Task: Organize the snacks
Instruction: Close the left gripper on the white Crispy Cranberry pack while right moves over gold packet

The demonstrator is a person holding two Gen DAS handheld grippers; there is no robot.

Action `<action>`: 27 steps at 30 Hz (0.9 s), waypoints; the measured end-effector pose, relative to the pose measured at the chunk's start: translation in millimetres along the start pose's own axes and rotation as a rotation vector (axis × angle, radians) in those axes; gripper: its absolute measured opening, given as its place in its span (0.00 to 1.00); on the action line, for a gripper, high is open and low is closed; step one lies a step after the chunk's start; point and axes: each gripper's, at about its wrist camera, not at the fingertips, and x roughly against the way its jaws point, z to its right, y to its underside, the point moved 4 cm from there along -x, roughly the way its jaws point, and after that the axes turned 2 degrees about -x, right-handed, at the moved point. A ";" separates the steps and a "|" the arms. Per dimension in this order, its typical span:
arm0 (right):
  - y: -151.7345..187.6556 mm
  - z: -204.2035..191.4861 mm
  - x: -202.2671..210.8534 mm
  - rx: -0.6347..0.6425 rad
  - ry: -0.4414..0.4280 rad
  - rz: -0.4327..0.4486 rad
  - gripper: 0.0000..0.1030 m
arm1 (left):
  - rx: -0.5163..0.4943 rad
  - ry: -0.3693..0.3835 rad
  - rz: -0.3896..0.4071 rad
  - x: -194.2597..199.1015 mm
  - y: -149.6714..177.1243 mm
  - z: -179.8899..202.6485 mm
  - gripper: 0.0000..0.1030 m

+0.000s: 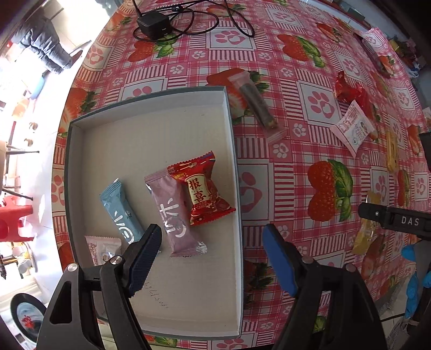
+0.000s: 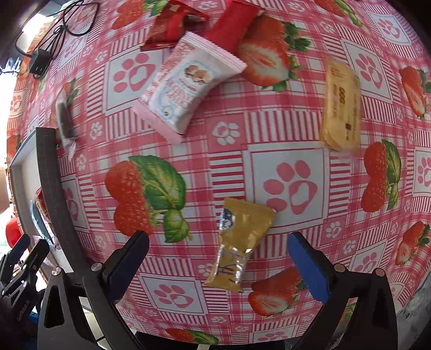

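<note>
A shallow white box (image 1: 150, 134) holds a blue stick pack (image 1: 122, 212), a mauve stick pack (image 1: 173, 215), a red candy pack (image 1: 202, 192) and a pink-white pack (image 1: 101, 249). My left gripper (image 1: 212, 237) is open and empty above the box's near right part. My right gripper (image 2: 218, 242) is open, its fingers on either side of a mustard-yellow snack pack (image 2: 239, 242) lying on the tablecloth. The box's dark wall (image 2: 54, 188) shows at the left of the right wrist view.
Loose snacks lie on the strawberry tablecloth: a pink-white pack (image 2: 188, 86), a pale yellow wafer pack (image 2: 340, 107), red packs (image 2: 172, 25), a clear-wrapped dark bar (image 1: 256, 105). A black adapter with cables (image 1: 155, 23) lies at the far edge. The table edge curves at left.
</note>
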 end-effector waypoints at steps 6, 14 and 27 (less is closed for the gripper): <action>13.2 27.2 -14.9 -0.019 -0.003 -0.037 1.00 | -0.079 0.004 -0.012 -1.8 -6.7 55.0 0.78; 35.8 47.4 -38.8 0.021 0.082 -0.029 1.00 | -0.198 0.011 0.009 3.0 -48.6 146.5 0.78; 57.3 110.7 -42.6 0.032 0.080 -0.023 1.00 | -0.390 0.000 0.061 -19.8 -137.5 280.7 0.78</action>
